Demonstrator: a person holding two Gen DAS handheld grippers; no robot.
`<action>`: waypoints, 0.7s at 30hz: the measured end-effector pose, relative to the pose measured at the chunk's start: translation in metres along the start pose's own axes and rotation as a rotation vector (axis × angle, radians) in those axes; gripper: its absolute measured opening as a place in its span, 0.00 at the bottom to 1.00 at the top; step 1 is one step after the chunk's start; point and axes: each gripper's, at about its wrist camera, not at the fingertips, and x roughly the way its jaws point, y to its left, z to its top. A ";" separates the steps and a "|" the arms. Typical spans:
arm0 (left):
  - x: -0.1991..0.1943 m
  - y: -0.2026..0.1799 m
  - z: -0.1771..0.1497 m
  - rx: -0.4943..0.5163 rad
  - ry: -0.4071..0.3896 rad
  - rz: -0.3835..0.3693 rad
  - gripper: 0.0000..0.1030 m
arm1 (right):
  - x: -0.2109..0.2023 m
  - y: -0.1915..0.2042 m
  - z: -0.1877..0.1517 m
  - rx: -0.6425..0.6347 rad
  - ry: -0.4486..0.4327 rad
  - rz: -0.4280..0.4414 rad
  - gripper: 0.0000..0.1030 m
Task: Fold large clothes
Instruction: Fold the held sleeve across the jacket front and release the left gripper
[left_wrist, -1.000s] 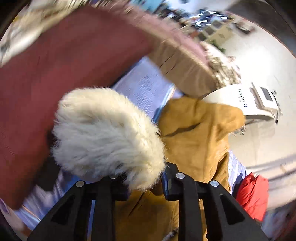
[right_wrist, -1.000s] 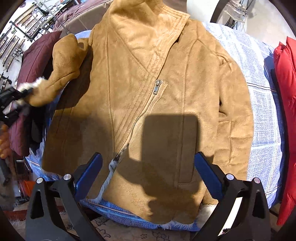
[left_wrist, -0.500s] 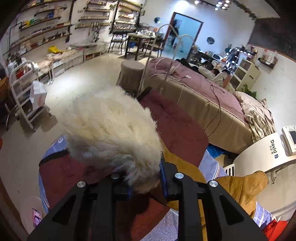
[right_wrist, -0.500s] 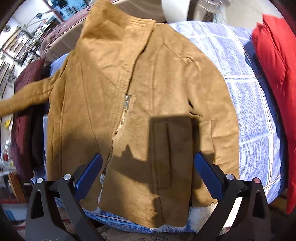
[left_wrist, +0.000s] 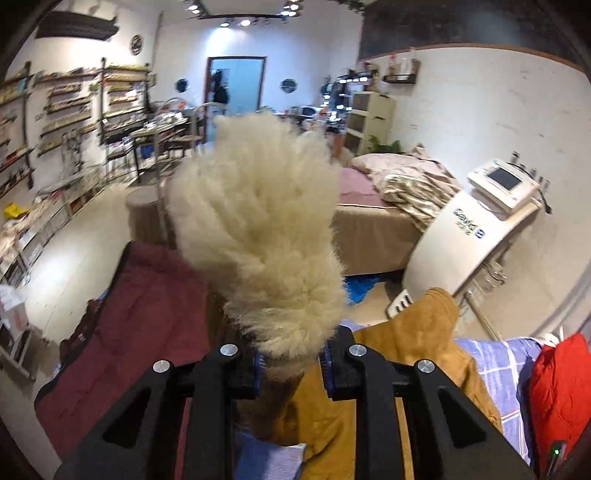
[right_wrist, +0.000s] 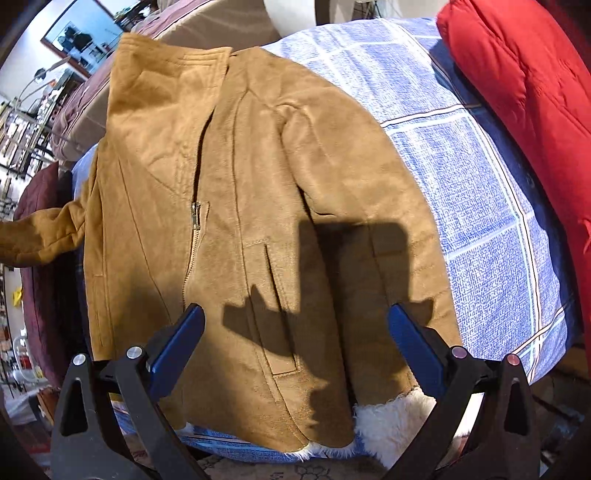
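A tan suede jacket (right_wrist: 236, 206) with cream fur lining lies front up on a blue checked sheet (right_wrist: 480, 177). My left gripper (left_wrist: 291, 363) is shut on the fur cuff (left_wrist: 266, 236) of one sleeve and holds it up off the sheet; the tan sleeve (left_wrist: 332, 406) hangs below the jaws. In the right wrist view that sleeve (right_wrist: 37, 240) stretches off to the left. My right gripper (right_wrist: 295, 336) is open and empty above the jacket's lower hem, near the other fur cuff (right_wrist: 391, 424).
A red padded jacket (right_wrist: 524, 85) lies at the right edge of the sheet and shows in the left wrist view (left_wrist: 557, 391). A maroon coat (left_wrist: 140, 295) lies to the left. A white machine (left_wrist: 469, 232) and a bed (left_wrist: 373, 206) stand beyond.
My left gripper has lifted and swung the fur cuff outward, pulling the sleeve straight to the left. My right gripper has moved right along the hem toward the other sleeve.
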 end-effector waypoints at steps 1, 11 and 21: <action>0.003 -0.023 -0.003 0.042 0.000 -0.040 0.21 | -0.001 -0.003 0.000 0.008 -0.003 -0.001 0.95; 0.057 -0.218 -0.108 0.433 0.265 -0.385 0.70 | -0.004 -0.036 -0.004 0.090 -0.008 -0.027 0.95; 0.076 -0.212 -0.185 0.474 0.486 -0.340 0.89 | -0.006 -0.051 0.000 0.113 -0.019 -0.050 0.95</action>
